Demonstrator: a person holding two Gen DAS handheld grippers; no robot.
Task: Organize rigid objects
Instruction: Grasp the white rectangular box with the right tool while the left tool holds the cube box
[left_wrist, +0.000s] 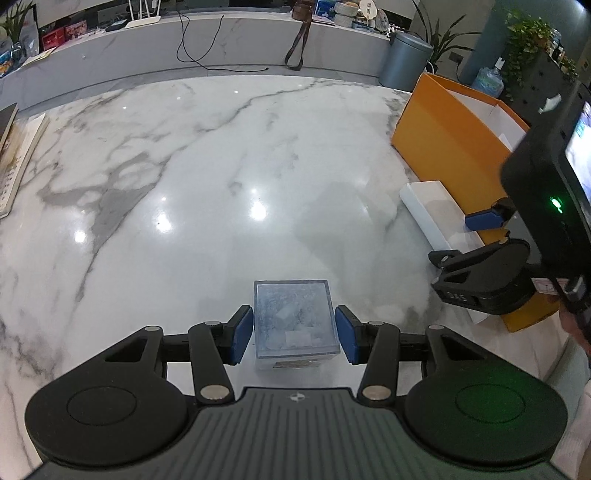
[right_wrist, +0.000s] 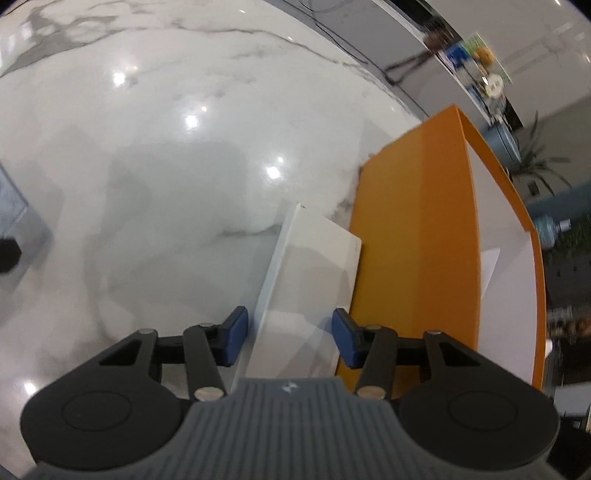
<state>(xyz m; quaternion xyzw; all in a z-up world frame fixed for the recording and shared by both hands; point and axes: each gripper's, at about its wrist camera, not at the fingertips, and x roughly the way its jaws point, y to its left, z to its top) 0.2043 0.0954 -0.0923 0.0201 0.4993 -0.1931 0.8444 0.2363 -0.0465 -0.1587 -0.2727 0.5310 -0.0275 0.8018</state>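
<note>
A clear plastic box (left_wrist: 295, 320) with pale contents stands on the marble table (left_wrist: 192, 177). My left gripper (left_wrist: 294, 334) is open, its blue pads on either side of the box with small gaps. A flat white box (right_wrist: 306, 280) lies against the side of an open orange box (right_wrist: 417, 236). My right gripper (right_wrist: 290, 338) is open, its pads straddling the near end of the white box without touching it. In the left wrist view the right gripper (left_wrist: 461, 236) shows over the white box (left_wrist: 430, 206) beside the orange box (left_wrist: 447, 140).
A stack of books (left_wrist: 14, 155) lies at the table's left edge. A marble counter (left_wrist: 221, 40) with cables, a strap and clutter runs behind. A grey bin (left_wrist: 404, 59) and plants stand at the back right. The clear box's corner (right_wrist: 11, 199) shows at the left of the right wrist view.
</note>
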